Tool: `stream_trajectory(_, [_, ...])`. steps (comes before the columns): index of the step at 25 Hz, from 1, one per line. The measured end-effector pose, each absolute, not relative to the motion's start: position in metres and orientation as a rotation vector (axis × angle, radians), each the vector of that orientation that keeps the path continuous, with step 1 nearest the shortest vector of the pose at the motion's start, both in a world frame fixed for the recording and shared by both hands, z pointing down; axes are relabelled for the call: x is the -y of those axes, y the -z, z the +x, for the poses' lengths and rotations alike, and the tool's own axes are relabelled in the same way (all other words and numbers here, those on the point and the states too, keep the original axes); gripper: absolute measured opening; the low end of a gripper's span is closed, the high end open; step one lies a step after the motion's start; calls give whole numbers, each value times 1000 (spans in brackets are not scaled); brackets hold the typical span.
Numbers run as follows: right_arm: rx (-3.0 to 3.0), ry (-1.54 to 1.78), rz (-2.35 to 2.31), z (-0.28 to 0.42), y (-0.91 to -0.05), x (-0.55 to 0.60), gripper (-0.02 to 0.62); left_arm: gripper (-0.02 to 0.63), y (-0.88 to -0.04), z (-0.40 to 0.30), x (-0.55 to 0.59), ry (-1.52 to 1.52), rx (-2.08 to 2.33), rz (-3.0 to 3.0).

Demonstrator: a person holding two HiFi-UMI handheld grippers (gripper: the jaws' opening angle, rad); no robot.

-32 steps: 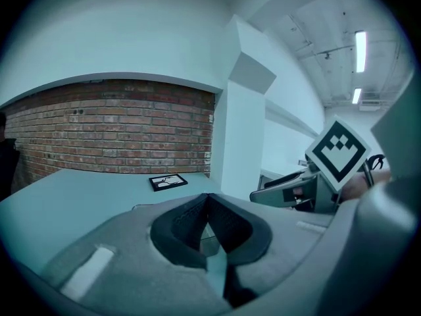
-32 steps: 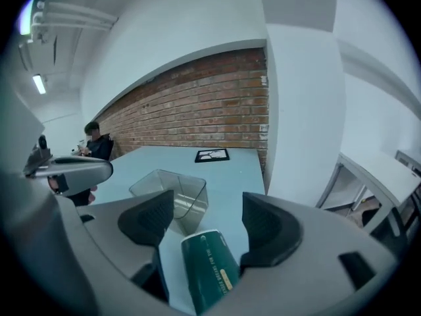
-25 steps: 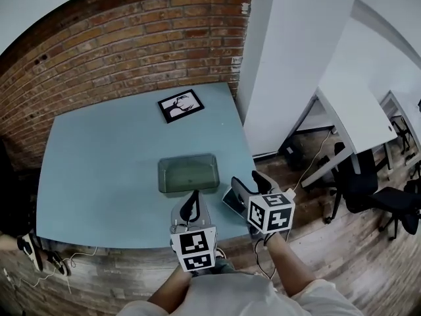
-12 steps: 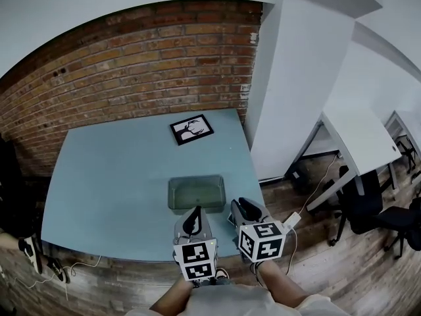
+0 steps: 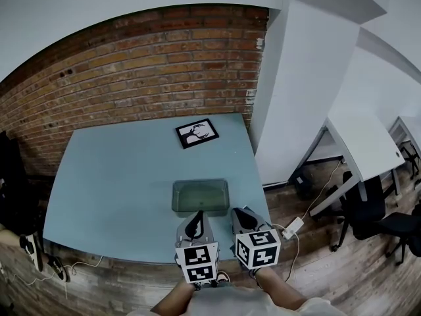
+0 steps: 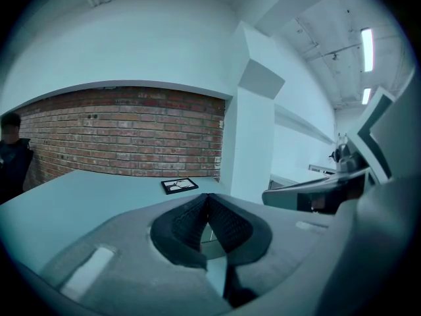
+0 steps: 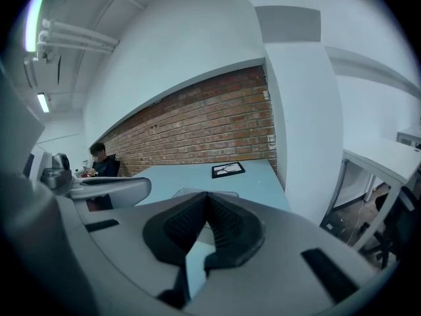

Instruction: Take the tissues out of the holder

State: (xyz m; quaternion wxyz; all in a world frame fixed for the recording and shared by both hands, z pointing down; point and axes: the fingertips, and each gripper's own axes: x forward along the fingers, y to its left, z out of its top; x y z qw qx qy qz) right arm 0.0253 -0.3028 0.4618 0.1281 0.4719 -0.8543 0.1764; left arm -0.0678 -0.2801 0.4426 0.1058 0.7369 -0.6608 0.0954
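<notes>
While the holder is seen at the near right of the worktop, the left tongs are held together and the right tongs, just closing, are brought together empty.

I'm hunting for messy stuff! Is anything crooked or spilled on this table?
Only the black-framed picture looks askew: it lies flat near the far edge of the table, turned at an angle to it. The clear holder sits straight, and nothing is spilled.
</notes>
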Motion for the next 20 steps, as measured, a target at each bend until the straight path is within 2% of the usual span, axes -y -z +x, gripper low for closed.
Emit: stream_trajectory(20, [2487, -489, 1352, 25, -459, 301, 3, 8, -441, -65, 281, -296, 1943, 2178])
